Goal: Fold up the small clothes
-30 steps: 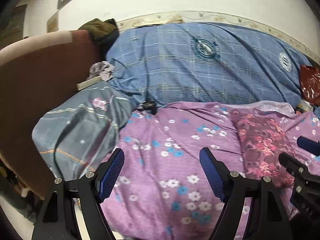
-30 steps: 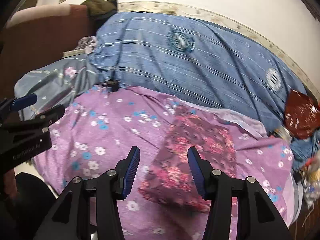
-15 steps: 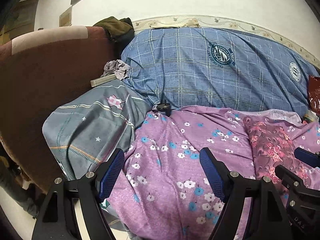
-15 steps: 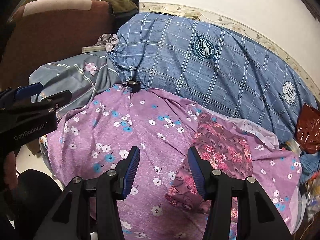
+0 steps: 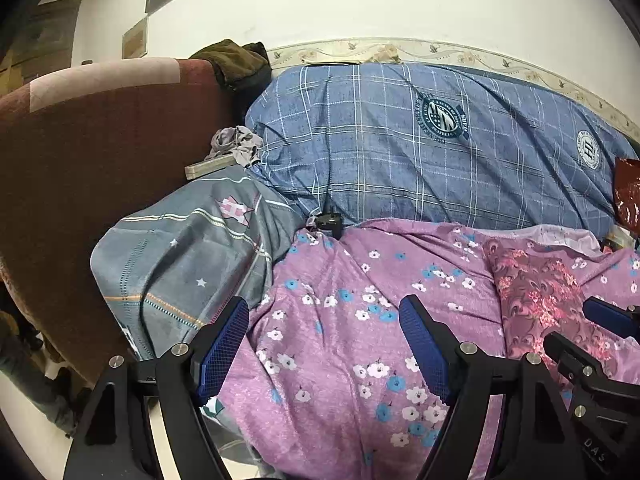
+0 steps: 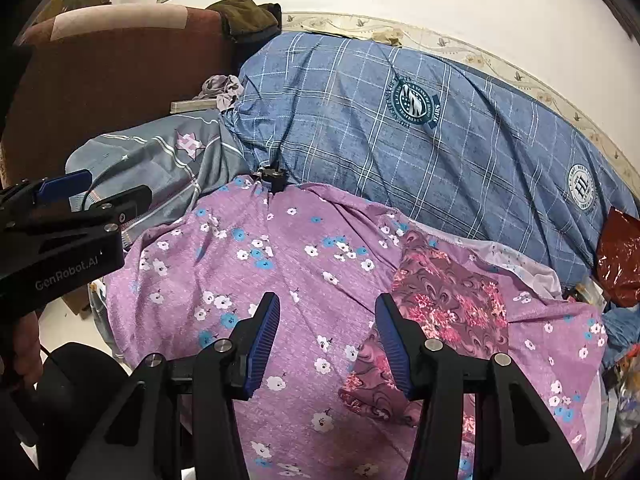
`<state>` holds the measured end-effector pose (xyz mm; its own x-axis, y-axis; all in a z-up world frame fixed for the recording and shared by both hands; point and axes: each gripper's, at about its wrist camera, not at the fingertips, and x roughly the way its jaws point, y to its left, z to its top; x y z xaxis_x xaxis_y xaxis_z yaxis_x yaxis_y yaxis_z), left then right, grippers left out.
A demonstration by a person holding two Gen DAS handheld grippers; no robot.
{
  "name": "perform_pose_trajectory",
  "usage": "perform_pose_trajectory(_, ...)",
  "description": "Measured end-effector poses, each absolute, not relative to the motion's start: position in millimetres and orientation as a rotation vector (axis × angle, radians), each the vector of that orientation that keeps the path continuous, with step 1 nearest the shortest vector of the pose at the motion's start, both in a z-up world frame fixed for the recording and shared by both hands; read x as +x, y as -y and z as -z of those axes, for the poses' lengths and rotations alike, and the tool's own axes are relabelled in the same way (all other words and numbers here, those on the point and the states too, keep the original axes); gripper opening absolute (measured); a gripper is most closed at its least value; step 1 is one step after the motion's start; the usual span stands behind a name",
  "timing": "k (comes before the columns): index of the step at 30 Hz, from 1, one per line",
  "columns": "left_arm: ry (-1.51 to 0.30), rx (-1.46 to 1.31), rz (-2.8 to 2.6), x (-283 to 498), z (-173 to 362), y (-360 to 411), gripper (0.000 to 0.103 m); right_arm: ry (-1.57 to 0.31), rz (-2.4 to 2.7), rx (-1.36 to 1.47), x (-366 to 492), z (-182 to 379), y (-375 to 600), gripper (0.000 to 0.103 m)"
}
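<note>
Left gripper (image 5: 324,344) held above the bed, fingers (image 5: 224,344) spread wide with nothing between them; below it, purple sheet (image 5: 352,320) printed with white and blue flowers. Right gripper (image 6: 326,344) alongside, fingers (image 6: 262,340) at a moderate gap and likewise empty; its tips also show at the right edge of the left wrist view. Small garment (image 6: 448,308), maroon with a pink floral print, lies folded flat on the purple sheet, just right of the right gripper, touched by neither gripper. Behind the sheet, a blue checked quilt (image 5: 420,160) bearing round crests runs along the wall; grey pillow (image 5: 192,264) with a star motif at left, against the brown headboard (image 5: 92,152); red packet (image 6: 620,256) at far right; small black object (image 5: 328,222) at the seam between sheet and quilt.
</note>
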<state>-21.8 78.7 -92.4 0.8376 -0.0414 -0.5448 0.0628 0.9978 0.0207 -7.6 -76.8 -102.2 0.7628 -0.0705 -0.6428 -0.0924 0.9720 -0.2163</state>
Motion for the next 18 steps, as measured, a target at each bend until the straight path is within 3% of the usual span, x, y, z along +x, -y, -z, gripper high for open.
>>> perform_pose_trajectory(18,-0.542,0.0,0.011,-47,80,-109,0.078,-0.67,-0.074,-0.264,-22,88,48,0.051)
